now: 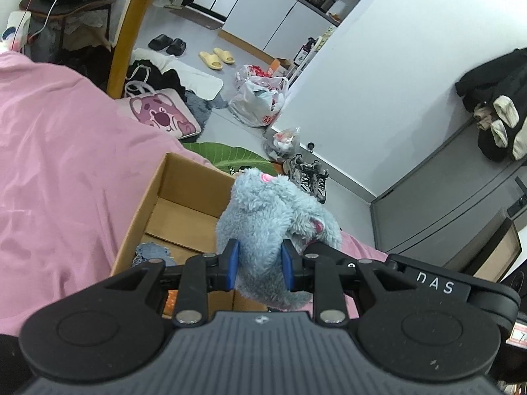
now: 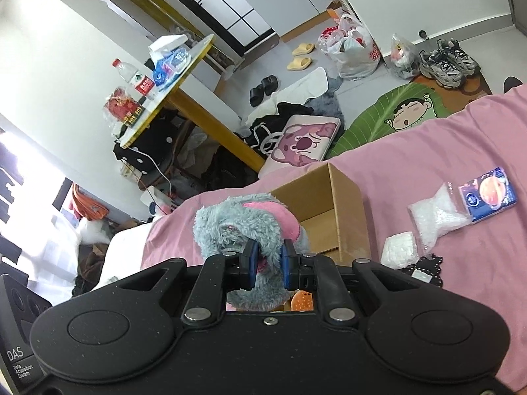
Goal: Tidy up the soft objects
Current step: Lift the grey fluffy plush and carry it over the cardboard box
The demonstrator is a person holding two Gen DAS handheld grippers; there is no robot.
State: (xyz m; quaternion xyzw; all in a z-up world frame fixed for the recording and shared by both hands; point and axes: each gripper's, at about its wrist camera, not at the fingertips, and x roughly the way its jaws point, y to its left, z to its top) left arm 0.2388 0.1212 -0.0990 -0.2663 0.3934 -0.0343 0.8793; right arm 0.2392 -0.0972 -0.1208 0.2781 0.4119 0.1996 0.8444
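A fluffy grey-blue plush toy (image 1: 263, 217) with pink ear linings hangs over an open cardboard box (image 1: 184, 197) that stands on the pink bedsheet. My left gripper (image 1: 259, 263) is shut on one end of the toy, its blue pads pressed into the fur. My right gripper (image 2: 267, 260) is shut on the same plush toy (image 2: 237, 220) at another part, in front of the cardboard box (image 2: 339, 194). Inside the box lie a blue-grey fabric piece (image 1: 150, 253) and an orange item (image 2: 301, 299), partly hidden by the grippers.
On the pink bed (image 2: 444, 138) lie a clear bag of white filling (image 2: 434, 214), a blue packet (image 2: 487, 194), a white wad (image 2: 400, 250) and a dark patch (image 2: 425, 271). The floor holds a pink cushion (image 1: 161, 112), a green mat (image 2: 398, 112), shoes, bags and a yellow-legged table (image 1: 131, 29).
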